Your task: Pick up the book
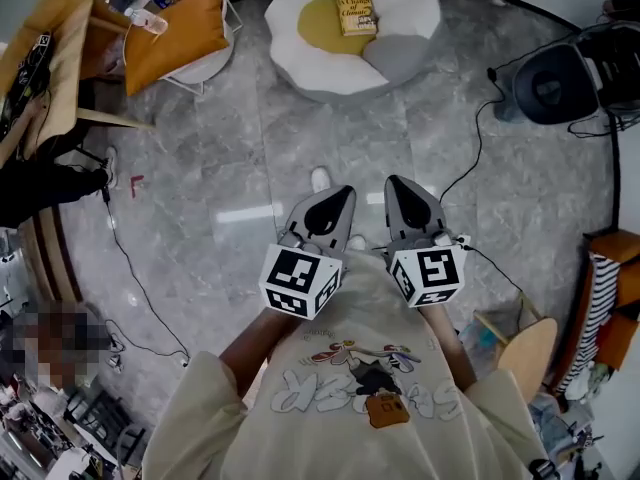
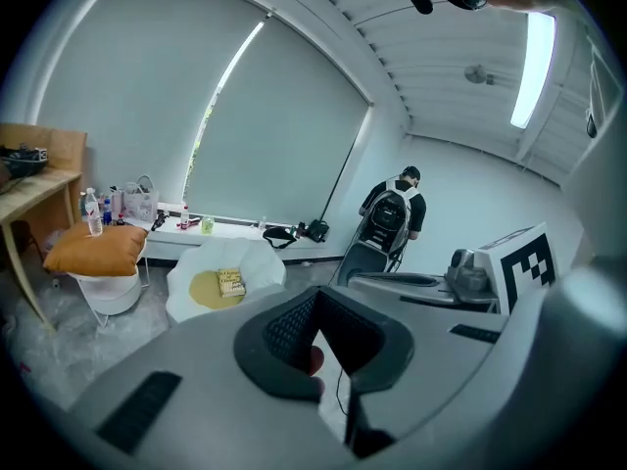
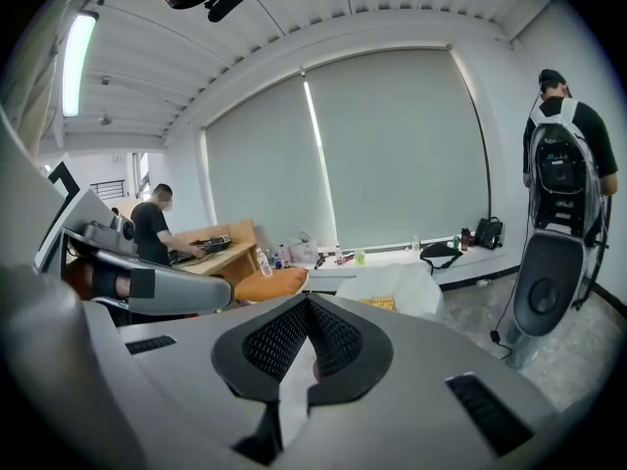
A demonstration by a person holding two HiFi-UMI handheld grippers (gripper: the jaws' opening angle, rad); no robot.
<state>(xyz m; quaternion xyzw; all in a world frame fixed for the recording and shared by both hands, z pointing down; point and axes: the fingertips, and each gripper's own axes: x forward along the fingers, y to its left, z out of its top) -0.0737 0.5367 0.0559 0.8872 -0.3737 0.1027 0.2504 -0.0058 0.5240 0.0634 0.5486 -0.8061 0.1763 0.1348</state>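
The left gripper (image 1: 338, 200) (image 2: 315, 300) has its jaws closed tip to tip, with nothing between the black pads. The right gripper (image 3: 306, 306) (image 1: 400, 190) is shut and empty as well. The two are held side by side close in front of the person's cream printed shirt (image 1: 350, 388), above the grey marble floor (image 1: 250, 158). Well ahead of both, across bare floor, the book (image 1: 356, 14) (image 2: 231, 282) (image 3: 382, 304) lies flat on a yellow cushion (image 1: 320, 26) in the hollow of a white beanbag seat (image 1: 405, 3). To the left of that seat, an orange cushion (image 1: 175, 33) rests on a white chair (image 1: 215, 63).
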